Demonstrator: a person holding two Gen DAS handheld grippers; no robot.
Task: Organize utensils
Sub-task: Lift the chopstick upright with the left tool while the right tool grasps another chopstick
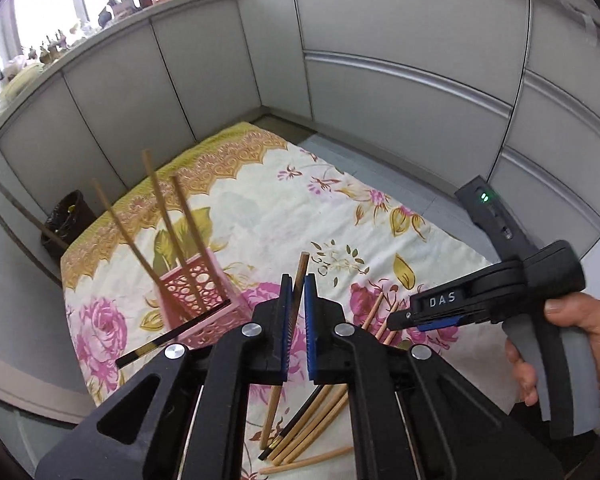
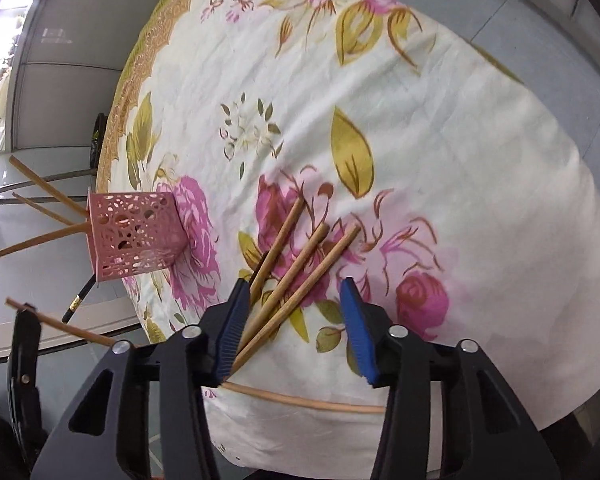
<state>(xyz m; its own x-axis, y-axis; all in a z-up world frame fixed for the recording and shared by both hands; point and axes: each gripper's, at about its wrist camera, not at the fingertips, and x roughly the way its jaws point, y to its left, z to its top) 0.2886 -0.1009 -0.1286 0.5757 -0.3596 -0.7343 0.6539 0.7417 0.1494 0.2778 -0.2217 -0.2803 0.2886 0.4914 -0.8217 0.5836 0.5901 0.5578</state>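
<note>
My left gripper [image 1: 299, 296] is shut on a wooden chopstick [image 1: 301, 276] and holds it above the table, just right of the pink lattice holder [image 1: 198, 294]. The holder has three wooden chopsticks [image 1: 160, 200] and one black chopstick [image 1: 168, 342] standing in it. It also shows in the right wrist view [image 2: 134, 236]. My right gripper [image 2: 296, 320] is open, low over a pile of loose wooden chopsticks [image 2: 300, 264] on the floral cloth. The pile shows in the left wrist view too [image 1: 312, 424], with the right gripper [image 1: 400, 318] above it.
The floral tablecloth [image 2: 440, 128] covers the table. One chopstick [image 2: 300, 400] lies along its near edge. Grey partition walls [image 1: 380, 60] surround the table. A dark bin [image 1: 66, 216] stands on the floor at the far left.
</note>
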